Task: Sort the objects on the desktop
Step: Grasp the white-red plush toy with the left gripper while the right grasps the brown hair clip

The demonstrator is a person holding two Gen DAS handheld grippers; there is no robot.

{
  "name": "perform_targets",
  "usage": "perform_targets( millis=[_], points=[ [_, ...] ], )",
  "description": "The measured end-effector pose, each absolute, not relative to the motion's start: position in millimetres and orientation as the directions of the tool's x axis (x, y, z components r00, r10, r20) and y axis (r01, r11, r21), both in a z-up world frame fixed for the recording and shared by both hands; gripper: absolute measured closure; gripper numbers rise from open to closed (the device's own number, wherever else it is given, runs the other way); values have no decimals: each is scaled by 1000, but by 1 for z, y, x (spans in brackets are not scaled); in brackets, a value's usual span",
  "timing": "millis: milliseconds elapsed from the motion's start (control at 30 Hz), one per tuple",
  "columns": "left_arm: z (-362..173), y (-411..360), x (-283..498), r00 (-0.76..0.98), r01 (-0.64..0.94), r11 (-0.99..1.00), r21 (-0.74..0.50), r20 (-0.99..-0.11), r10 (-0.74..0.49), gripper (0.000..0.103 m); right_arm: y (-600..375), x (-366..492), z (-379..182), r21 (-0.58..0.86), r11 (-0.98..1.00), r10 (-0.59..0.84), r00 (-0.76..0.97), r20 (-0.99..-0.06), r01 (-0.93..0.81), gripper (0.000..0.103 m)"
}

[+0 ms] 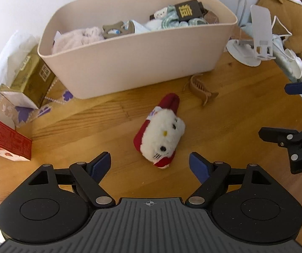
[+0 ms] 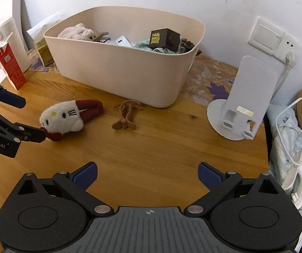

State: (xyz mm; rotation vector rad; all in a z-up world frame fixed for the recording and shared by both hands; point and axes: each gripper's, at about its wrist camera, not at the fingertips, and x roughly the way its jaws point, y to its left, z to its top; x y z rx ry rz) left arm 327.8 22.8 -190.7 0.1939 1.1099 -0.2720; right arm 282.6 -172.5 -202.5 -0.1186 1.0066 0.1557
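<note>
Left wrist view: left gripper (image 1: pixel 150 164) spread wide, just short of white-and-red plush cat toy (image 1: pixel 161 133) on round wooden table (image 1: pixel 224 122). Right gripper (image 2: pixel 147 174) spread wide, empty; beige plastic bin (image 2: pixel 125 71) beyond.

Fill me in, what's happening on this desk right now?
A person with two handheld grippers is sorting desk clutter into the beige storage bin, which already holds soft items and a dark box. The left gripper, jaws open, is lined up just short of the Hello Kitty plush lying on the wooden table. The right gripper is open too, holding nothing. A brown hair claw clip lies loose in front of the bin.
</note>
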Motion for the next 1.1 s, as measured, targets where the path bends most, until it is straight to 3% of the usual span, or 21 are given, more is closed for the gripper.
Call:
perform_targets(
  millis=[867, 1100],
  points=[
    [-231, 29, 373, 324, 262, 957, -120, -923, -205, 20, -152, 332, -236, 3, 983, 110, 571, -813, -185, 0],
    [-236, 29, 384, 357, 268, 960, -82, -917, -178, 20, -152, 348, -244, 24, 984, 124, 572, -811, -178, 5]
  ],
)
